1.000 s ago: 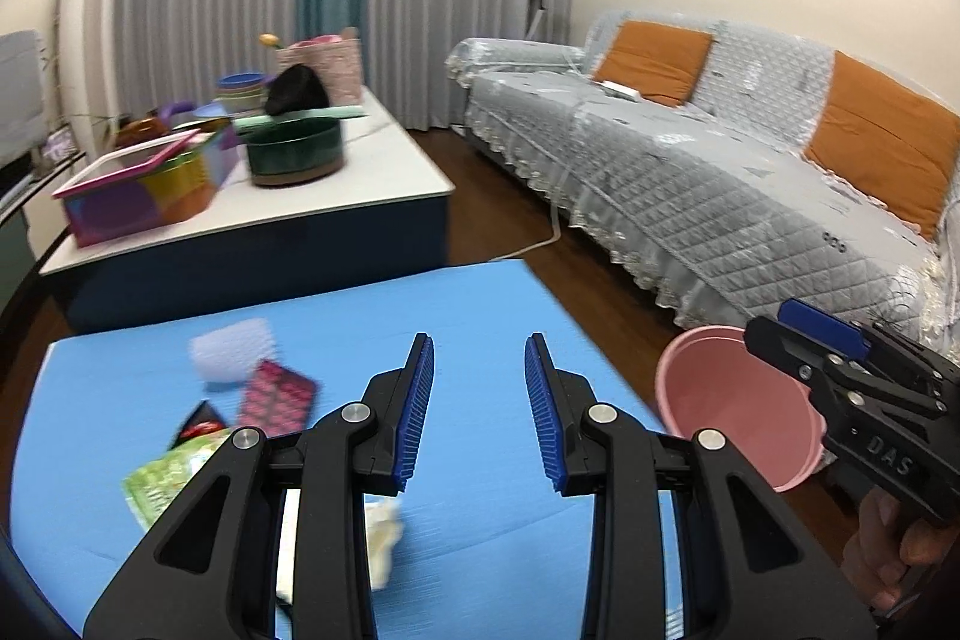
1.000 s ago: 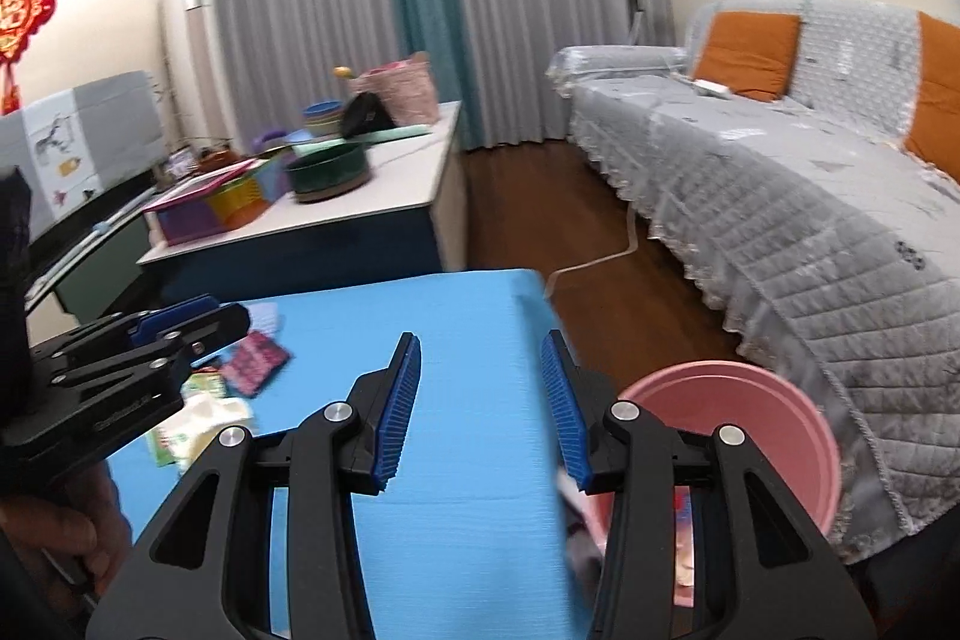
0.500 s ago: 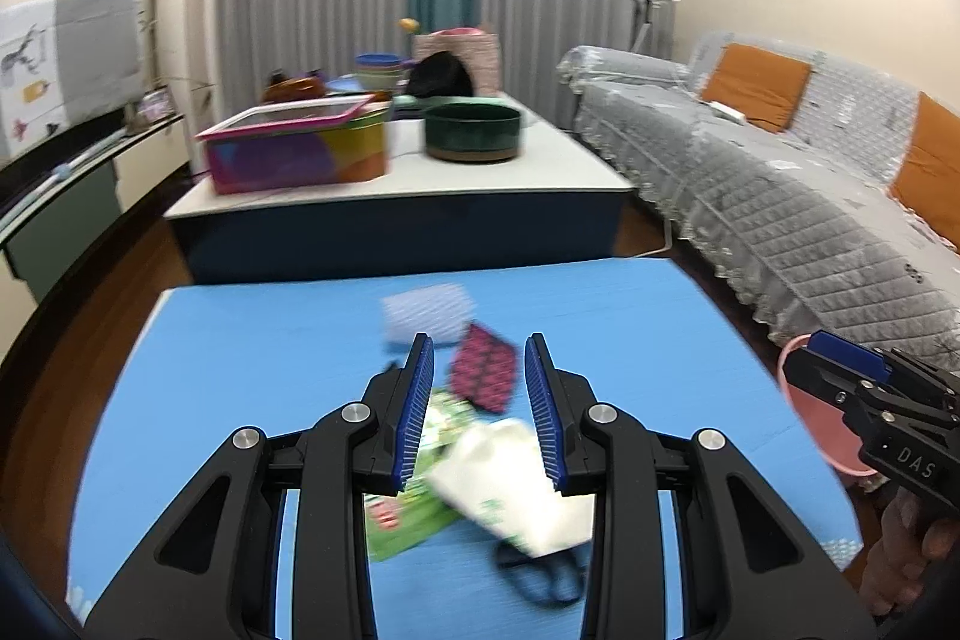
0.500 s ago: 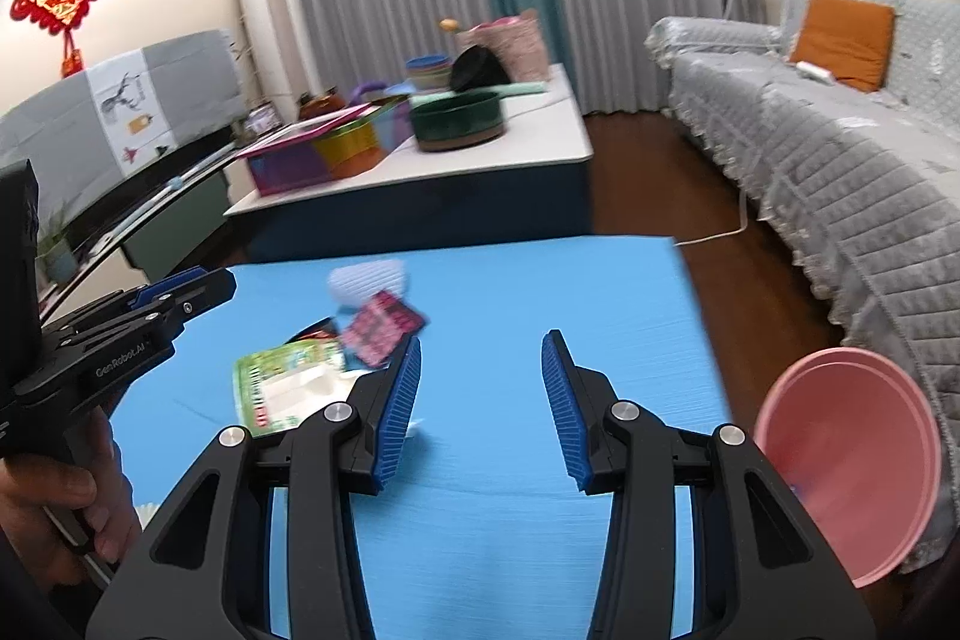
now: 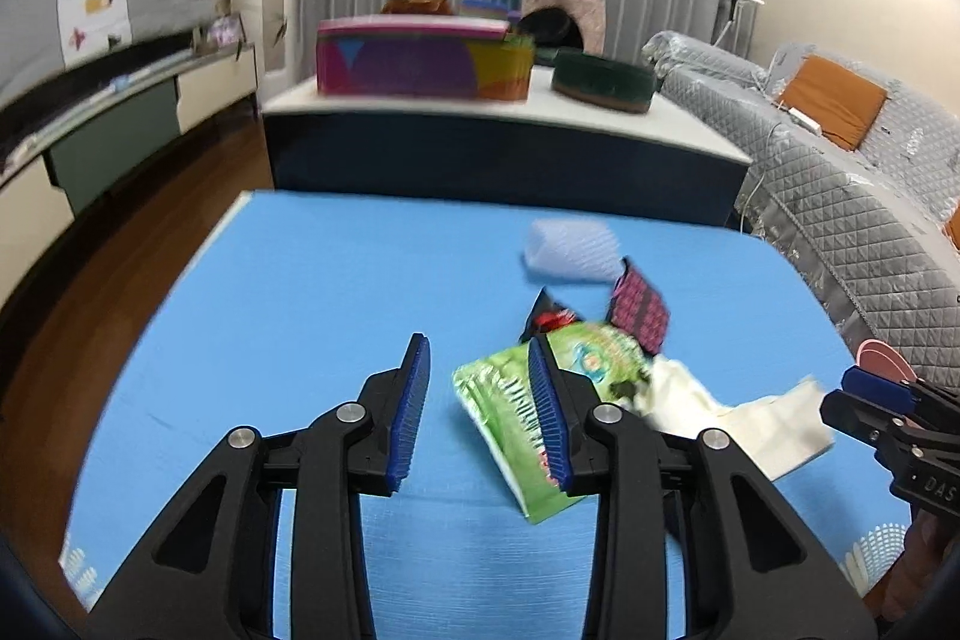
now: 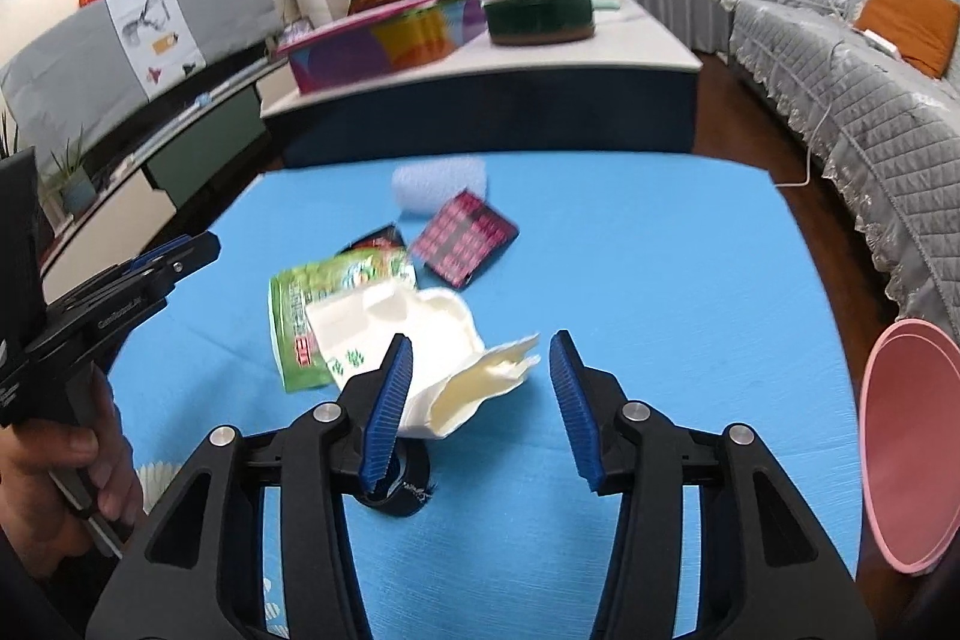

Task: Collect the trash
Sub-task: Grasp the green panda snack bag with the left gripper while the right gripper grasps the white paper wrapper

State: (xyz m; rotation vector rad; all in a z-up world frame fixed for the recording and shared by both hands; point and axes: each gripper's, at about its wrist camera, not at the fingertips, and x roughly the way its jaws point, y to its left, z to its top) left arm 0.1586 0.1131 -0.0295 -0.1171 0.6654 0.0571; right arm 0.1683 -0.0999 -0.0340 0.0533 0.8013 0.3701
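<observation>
On the left of the blue table [image 6: 660, 250], the left gripper [image 5: 477, 400] hangs low with its jaws spread and nothing between them; its right finger covers part of a green snack bag [image 5: 510, 406], so the bag's near edge is hard to follow. In the right wrist view the same bag [image 6: 312, 304] lies half under a crumpled white paper wrapper [image 6: 414, 340], and only its left and upper parts show. Behind these sit a dark wrapper with red print [image 6: 375, 239], mostly hidden by the green bag, a pink-and-black patterned packet [image 6: 465, 238], and a blurred white roll of foam or tissue [image 6: 438, 181] that I cannot identify for certain. The right gripper [image 6: 480, 388] points at the white wrapper, jaws wide apart, its left finger overlapping the wrapper's near end; whether they touch is unclear. A black object [image 6: 399, 490] peeks out below that finger. At the far right edge, beside the table, the pink bin [image 6: 906, 460] is cut off by the frame.
</observation>
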